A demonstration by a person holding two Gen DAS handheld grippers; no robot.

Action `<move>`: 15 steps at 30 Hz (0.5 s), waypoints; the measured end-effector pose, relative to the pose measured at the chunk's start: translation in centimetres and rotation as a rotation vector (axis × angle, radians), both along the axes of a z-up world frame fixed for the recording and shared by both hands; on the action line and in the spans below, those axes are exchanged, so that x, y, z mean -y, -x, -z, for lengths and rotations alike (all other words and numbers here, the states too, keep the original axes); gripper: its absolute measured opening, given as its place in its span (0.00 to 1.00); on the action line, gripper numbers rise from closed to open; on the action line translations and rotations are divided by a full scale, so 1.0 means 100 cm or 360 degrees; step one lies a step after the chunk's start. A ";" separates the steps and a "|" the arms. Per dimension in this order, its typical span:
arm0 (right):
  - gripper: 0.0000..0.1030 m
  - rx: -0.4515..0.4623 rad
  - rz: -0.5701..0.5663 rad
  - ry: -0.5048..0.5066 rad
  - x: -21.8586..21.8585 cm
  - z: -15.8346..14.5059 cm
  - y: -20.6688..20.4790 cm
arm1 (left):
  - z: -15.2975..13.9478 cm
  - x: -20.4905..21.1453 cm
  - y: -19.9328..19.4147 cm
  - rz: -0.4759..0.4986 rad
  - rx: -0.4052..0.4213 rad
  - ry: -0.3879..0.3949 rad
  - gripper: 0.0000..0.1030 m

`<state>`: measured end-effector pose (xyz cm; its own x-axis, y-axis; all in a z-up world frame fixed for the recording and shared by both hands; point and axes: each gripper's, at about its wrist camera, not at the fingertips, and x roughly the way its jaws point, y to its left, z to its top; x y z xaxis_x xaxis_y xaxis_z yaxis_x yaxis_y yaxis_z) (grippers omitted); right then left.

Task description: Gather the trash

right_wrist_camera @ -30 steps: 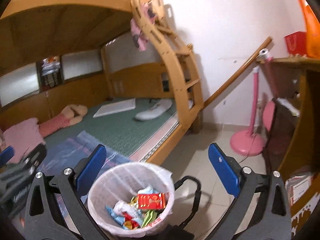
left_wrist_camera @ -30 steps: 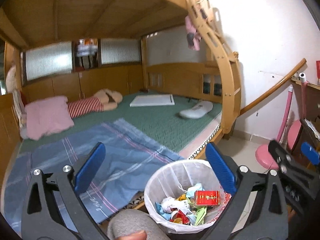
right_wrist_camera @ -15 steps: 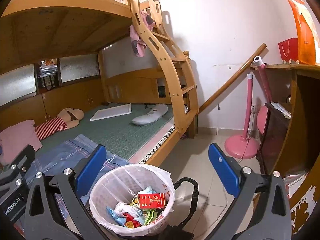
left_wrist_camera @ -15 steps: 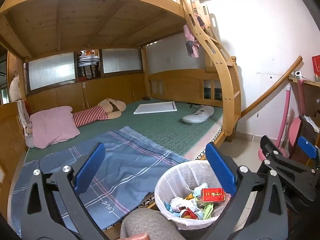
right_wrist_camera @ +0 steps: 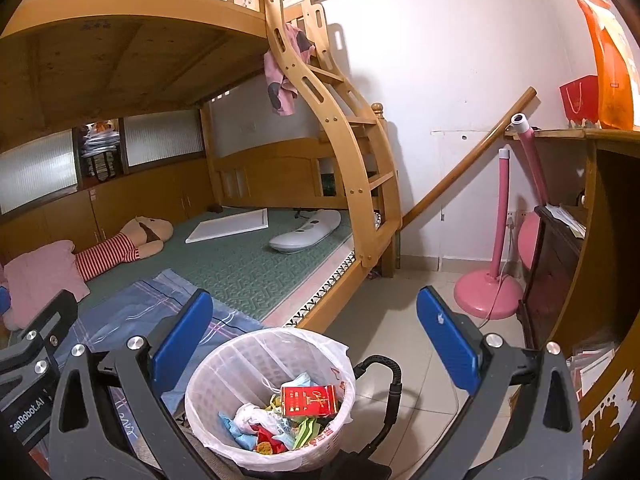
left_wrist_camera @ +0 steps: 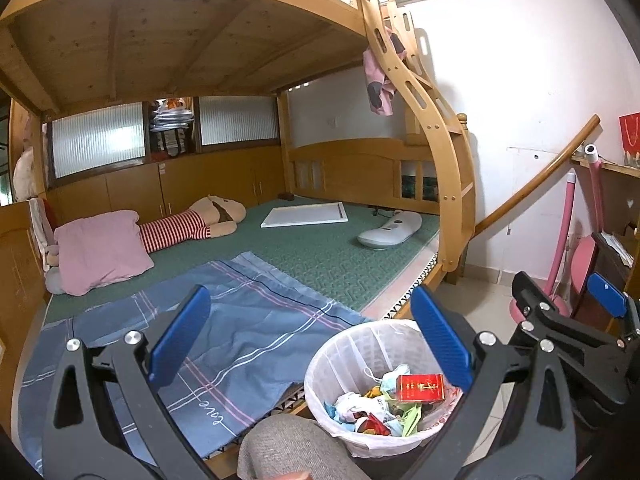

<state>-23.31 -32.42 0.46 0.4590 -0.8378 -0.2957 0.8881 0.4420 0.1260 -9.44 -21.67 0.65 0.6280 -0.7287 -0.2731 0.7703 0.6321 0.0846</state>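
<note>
A white mesh bin (left_wrist_camera: 344, 356) (right_wrist_camera: 224, 372) lined with a clear bag stands on the floor beside the lower bunk. It holds crumpled wrappers, a face mask and a red box (left_wrist_camera: 420, 387) (right_wrist_camera: 309, 400) on top. My left gripper (left_wrist_camera: 310, 342) is open with nothing between its blue pads, above the blue blanket and the bin's left rim. My right gripper (right_wrist_camera: 316, 344) is open and empty too, raised over the bin. The right gripper's black frame (left_wrist_camera: 568, 332) shows at the right of the left wrist view.
A wooden bunk bed (left_wrist_camera: 448, 152) with a ladder fills the left. On its green mat (left_wrist_camera: 320, 252) lie a blue blanket (left_wrist_camera: 240, 328), pink pillow (left_wrist_camera: 100, 248), striped plush doll (left_wrist_camera: 188, 228), white board and white device. A pink fan stand (right_wrist_camera: 488, 292) and wooden desk (right_wrist_camera: 600, 208) stand right. A knee (left_wrist_camera: 288, 448) is below.
Both grippers have risen and drawn back from the bin, which now sits lower and smaller in each view. More of the upper bunk and wall shows. Both stay open.
</note>
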 end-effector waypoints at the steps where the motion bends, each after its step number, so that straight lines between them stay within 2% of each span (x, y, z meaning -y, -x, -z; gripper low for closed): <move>1: 0.97 0.0002 0.0000 -0.0002 -0.001 0.000 0.000 | 0.000 0.000 0.000 0.0004 -0.0004 0.0000 0.97; 15: 0.97 0.0004 -0.0004 0.0003 -0.002 -0.001 0.000 | 0.002 -0.004 0.000 0.0005 0.0010 -0.0011 0.97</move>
<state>-23.33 -32.23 0.57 0.4619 -0.8371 -0.2931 0.8866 0.4445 0.1277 -9.41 -21.32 0.42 0.6275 -0.7286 -0.2745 0.7716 0.6292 0.0937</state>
